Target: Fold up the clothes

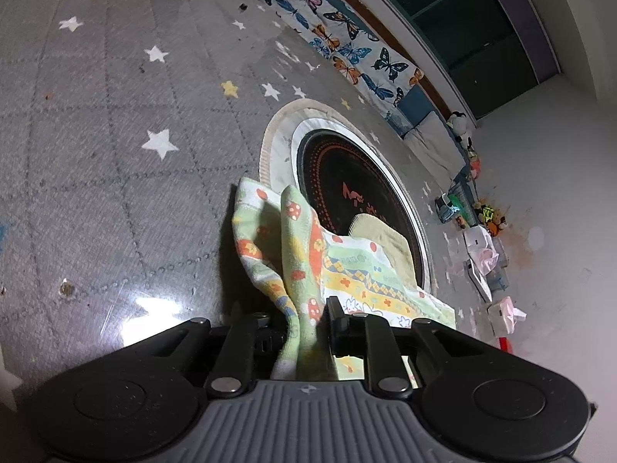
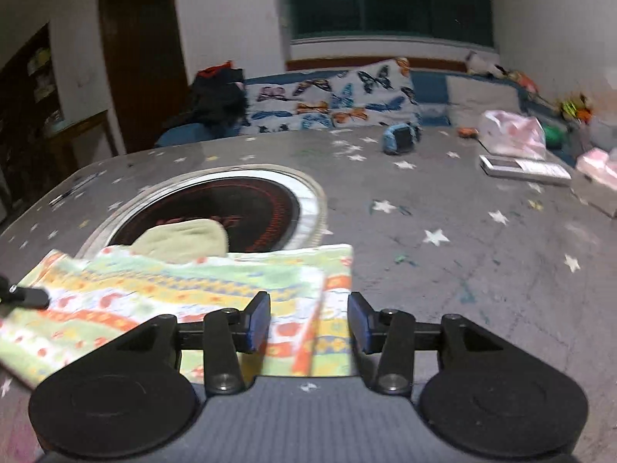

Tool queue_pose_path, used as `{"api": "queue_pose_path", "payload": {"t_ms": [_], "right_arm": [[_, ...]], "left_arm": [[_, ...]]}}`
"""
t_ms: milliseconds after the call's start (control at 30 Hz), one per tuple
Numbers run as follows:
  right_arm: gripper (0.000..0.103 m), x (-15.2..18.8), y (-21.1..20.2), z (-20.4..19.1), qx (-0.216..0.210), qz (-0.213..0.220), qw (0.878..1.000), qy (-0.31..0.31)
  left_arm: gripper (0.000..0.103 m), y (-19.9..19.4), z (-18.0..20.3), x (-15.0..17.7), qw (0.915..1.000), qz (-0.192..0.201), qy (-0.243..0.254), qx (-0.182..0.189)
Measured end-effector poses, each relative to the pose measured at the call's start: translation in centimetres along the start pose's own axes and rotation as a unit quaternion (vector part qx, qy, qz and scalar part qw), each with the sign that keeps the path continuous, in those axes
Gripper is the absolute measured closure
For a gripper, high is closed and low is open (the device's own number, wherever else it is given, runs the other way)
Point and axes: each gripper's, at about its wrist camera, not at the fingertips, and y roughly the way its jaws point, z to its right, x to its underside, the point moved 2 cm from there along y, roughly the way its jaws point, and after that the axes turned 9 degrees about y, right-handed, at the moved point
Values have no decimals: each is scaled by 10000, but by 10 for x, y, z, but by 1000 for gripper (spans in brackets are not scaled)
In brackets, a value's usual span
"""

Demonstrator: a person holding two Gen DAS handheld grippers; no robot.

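Observation:
A colourful patterned cloth (image 1: pixel 293 254) with orange, yellow and green stripes lies partly folded on the grey star-print table. My left gripper (image 1: pixel 302 320) is shut on a bunched corner of it and lifts that corner off the table. In the right wrist view the cloth (image 2: pixel 193 289) lies flat in folded layers. My right gripper (image 2: pixel 308 324) is open, its blue pads either side of the cloth's right edge, just above it. A plain yellow-green garment (image 2: pixel 185 239) lies behind the cloth on the round black hob. The left gripper's tip (image 2: pixel 23 295) shows at the far left.
A round black hob with a white rim (image 1: pixel 347 193) is set in the table (image 2: pixel 482 270). At the far right are a blue toy (image 2: pixel 401 137), a flat box (image 2: pixel 524 168), pink bags (image 2: pixel 513 135) and tissue packs. A butterfly-print bench (image 2: pixel 327 104) runs behind.

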Motion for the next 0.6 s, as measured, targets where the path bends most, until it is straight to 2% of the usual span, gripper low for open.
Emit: {"api": "queue_pose_path", "payload": {"t_ms": [100,233,400,600], "right_arm": [[58,0,8,9,-39,-64,9994,327],[59,1,10,6,-112,-44,9992,382],[91,2,10,-5,-254,-116,9990,339],[95,0,-8,-8,-378,142,9981,463]], "left_arm": [[84,0,1,0,10000,11,76,-32],[84,1,3,0,9998,38,177,-73],[86,2,9,0,9991,63,374,-171],[92,-7,24,-3,9967,214,768,-122]]}}
